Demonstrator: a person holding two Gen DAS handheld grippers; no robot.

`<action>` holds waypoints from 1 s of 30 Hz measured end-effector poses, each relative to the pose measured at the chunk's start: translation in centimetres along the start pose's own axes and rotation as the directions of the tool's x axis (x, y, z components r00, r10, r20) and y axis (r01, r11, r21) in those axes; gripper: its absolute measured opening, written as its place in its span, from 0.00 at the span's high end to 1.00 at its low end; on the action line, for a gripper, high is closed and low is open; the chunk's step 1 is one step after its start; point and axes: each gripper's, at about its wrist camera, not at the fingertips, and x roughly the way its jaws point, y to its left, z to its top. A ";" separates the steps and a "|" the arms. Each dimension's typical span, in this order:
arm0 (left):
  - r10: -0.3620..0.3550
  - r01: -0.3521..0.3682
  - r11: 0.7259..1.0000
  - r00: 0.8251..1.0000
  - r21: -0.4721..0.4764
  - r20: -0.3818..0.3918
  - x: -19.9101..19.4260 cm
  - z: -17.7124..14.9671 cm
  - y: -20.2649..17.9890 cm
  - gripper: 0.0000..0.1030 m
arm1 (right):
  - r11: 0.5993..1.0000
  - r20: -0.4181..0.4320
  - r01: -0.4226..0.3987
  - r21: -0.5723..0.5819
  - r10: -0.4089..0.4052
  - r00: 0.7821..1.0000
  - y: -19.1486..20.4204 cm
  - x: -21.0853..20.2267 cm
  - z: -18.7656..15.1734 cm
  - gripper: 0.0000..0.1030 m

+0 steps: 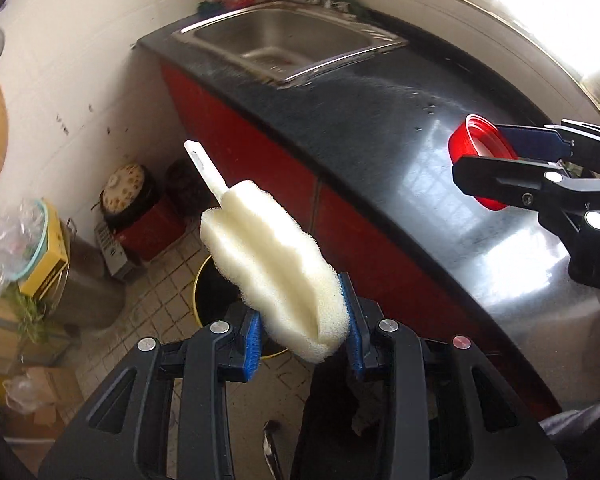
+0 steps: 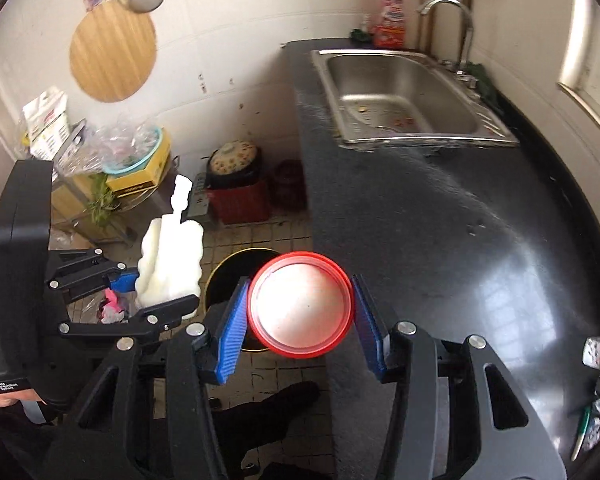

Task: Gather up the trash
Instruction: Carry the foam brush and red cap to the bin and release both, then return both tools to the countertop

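A: What sits between the left gripper's fingers?

B: A sponge brush, pinched at its foam end, handle pointing away beyond the fingertips. It looks light and squashy; I'd judge the foam gives under pressure, so the stiff handle would be the surer hold.

A: And the right gripper?

B: Closed across a red lid, blue pads on opposite rims. It looks rigid, light, probably slick.

A: Beyond them?

B: The bin stands on the floor below both, beside the worktop.
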 end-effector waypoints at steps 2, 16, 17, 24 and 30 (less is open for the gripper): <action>0.003 -0.005 0.998 1.000 -0.062 -0.030 1.1 -1.2 2.4 0.68 | 0.998 -0.037 -0.044 -0.034 0.043 0.998 1.9 2.4 0.9 0.52; -0.135 0.110 0.968 0.986 -0.224 -0.100 10.8 -4.7 8.8 0.68 | 0.987 -0.252 -0.141 -0.081 0.117 0.961 6.6 16.5 3.3 0.52; -0.142 0.117 0.968 0.985 -0.222 -0.100 11.2 -4.6 9.1 0.68 | 0.987 -0.257 -0.140 -0.084 0.114 0.960 6.6 16.9 3.4 0.52; -0.156 0.130 0.965 0.983 -0.230 -0.101 12.6 -4.0 10.0 0.33 | 0.987 -0.283 -0.149 -0.064 0.125 0.951 6.2 18.7 4.3 0.45; -0.120 0.092 0.967 0.987 -0.240 -0.106 11.9 -4.1 10.5 0.32 | 0.988 -0.253 -0.142 -0.055 0.123 0.959 5.3 17.3 4.6 0.37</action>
